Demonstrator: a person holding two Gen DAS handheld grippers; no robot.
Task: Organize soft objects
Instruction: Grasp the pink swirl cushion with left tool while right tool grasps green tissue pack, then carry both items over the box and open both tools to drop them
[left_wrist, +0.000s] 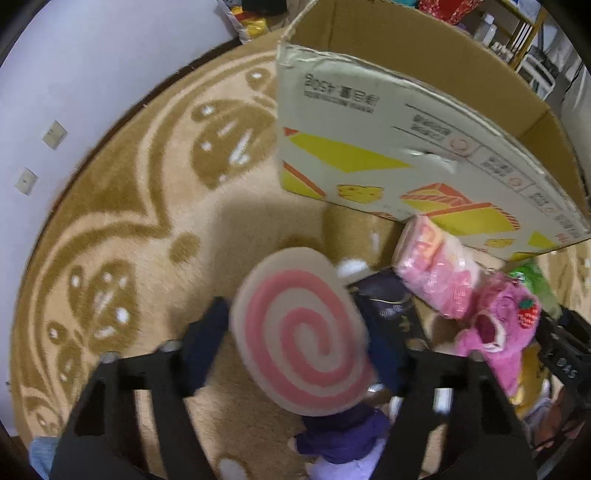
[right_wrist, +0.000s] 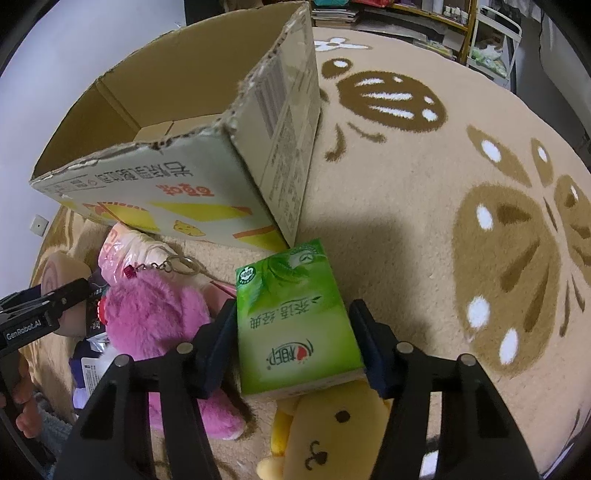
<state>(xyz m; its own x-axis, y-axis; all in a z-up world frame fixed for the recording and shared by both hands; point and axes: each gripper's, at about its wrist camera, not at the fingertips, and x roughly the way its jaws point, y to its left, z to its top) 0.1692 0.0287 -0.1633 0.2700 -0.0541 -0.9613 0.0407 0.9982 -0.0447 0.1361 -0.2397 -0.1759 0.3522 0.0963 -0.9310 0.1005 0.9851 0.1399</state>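
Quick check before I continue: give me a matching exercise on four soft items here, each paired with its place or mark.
1 swirl cushion
2 green tissue pack
3 yellow plush
4 pink plush bear

A between the right jaws
B strawberry badge on it
C between the left jaws
D partly under the green pack

Pairs: 1-C, 2-A, 3-D, 4-B
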